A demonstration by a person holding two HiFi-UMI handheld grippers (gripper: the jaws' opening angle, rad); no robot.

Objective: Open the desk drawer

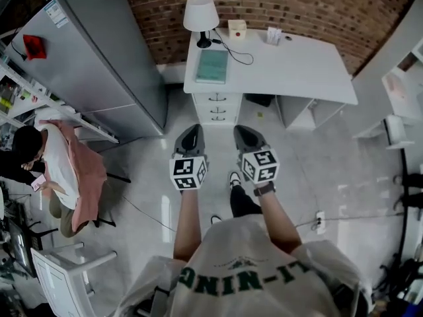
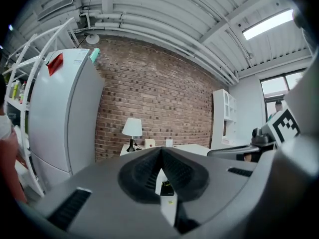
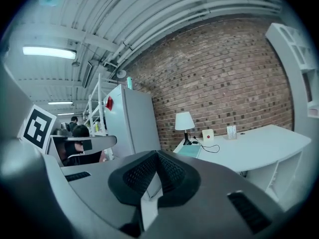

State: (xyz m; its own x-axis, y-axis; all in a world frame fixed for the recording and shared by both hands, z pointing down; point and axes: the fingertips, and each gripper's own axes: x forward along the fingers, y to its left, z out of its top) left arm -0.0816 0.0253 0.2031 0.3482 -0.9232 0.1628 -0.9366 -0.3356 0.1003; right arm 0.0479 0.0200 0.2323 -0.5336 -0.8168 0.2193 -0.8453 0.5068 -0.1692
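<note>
Desk drawer unit [image 1: 217,106], the white three-drawer stack with small knobs, sits under the left end of the white desk [image 1: 297,68] against the brick wall [image 1: 297,5], and every drawer looks pushed in. We've got both tools held up in front of us, well short of it. Our left gripper [image 1: 190,138] has its jaws pressed together on nothing, same deal with the right gripper [image 1: 248,139]. White table lamp [image 1: 200,13] and a teal book [image 1: 212,65] sit on the desktop above the drawers.
</note>
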